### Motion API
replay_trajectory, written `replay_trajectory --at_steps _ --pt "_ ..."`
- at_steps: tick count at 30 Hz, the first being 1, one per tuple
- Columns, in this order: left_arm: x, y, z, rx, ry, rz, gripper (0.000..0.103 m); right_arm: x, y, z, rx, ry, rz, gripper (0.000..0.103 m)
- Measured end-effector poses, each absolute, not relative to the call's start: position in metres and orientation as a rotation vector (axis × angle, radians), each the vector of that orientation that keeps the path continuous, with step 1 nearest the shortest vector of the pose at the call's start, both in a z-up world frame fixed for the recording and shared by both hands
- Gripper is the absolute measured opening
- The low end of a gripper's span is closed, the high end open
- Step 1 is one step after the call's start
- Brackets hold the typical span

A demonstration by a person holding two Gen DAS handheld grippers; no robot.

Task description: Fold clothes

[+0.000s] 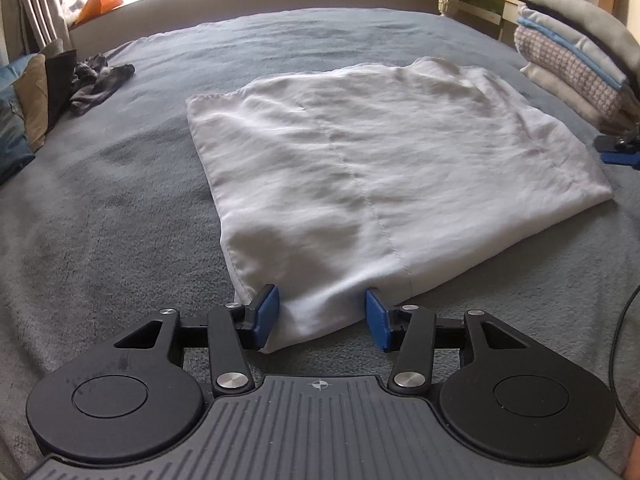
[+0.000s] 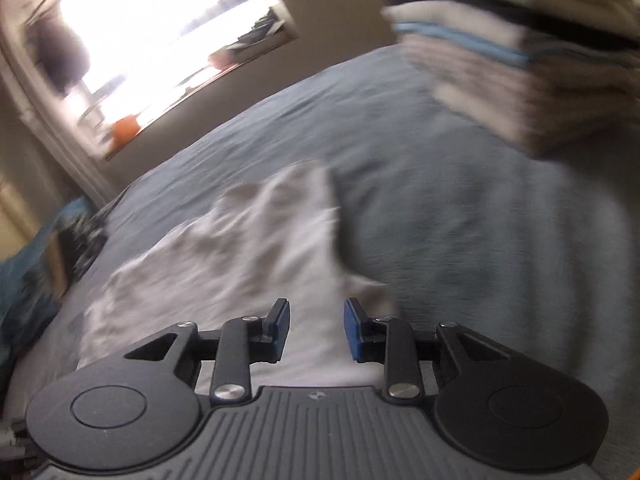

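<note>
White cloth (image 1: 352, 168), a folded garment with a stitched seam running down its middle, lies flat on the grey blanket (image 1: 120, 208) that covers the bed, roughly at the centre of the bed and reaching toward its near edge. Its near left corner sits between the blue pads of the left gripper (image 1: 322, 316), whose jaws stand wide apart; the left pad (image 1: 266, 314) touches the fabric's edge, but the fingers are not closed on it. The right gripper (image 2: 316, 330) hangs over the cloth's right-hand edge, its jaws likewise spread with nothing pinched between them; the right wrist view is tilted and blurred, so whether its pads touch the fabric cannot be told. In the left wrist view the tip of that gripper shows as a blue piece just off the cloth's far right corner.

At the bed's far right corner stands a stack of folded clothes (image 1: 576, 64), with grey, pale blue, checked and cream layers. Near the bed's left edge lies a dark crumpled garment (image 1: 100, 80), well apart from the white cloth, beside some cushions (image 1: 28, 104). A bright window (image 2: 160, 28) fills the wall beyond the bed.
</note>
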State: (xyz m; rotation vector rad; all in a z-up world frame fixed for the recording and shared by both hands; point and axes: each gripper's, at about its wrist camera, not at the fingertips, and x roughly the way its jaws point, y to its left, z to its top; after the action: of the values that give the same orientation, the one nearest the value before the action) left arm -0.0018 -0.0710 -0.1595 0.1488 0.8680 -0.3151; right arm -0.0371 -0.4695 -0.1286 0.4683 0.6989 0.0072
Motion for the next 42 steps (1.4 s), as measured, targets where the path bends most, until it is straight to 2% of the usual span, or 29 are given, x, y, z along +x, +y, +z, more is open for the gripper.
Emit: replay_trajectory --at_steps 7,9,12,21,27,33,38,42 --pt "-0.007 -0.062 -0.144 0.082 0.781 -0.349 0.053 -0.030 -0.480 -0.154 0.514 0.757 -0.045 0.032" --pt "-0.007 -0.062 -0.137 0.081 0.740 -0.363 0.055 -0.035 -0.487 -0.150 0.560 0.736 -0.043 0.032" --pt "0.001 -0.070 -0.143 0.116 0.772 -0.360 0.055 -0.035 -0.488 -0.142 0.581 0.715 -0.024 0.033" --pt "0.031 -0.075 -0.122 0.085 0.731 -0.417 0.055 0.019 -0.463 -0.111 0.458 0.730 0.118 0.033" --pt "0.053 -0.083 -0.138 0.042 0.789 -0.450 0.055 0.063 -0.453 -0.127 0.479 0.767 0.160 0.033" --pt "0.053 -0.076 -0.149 0.009 0.816 -0.419 0.056 0.075 -0.507 -0.156 0.612 0.795 0.015 0.031" --pt "0.053 -0.070 -0.158 -0.018 0.837 -0.393 0.058 0.076 -0.527 -0.142 0.677 0.746 -0.042 0.033" --pt "0.053 -0.068 -0.161 -0.034 0.851 -0.377 0.058 0.097 -0.500 -0.125 0.636 0.752 0.127 0.034"
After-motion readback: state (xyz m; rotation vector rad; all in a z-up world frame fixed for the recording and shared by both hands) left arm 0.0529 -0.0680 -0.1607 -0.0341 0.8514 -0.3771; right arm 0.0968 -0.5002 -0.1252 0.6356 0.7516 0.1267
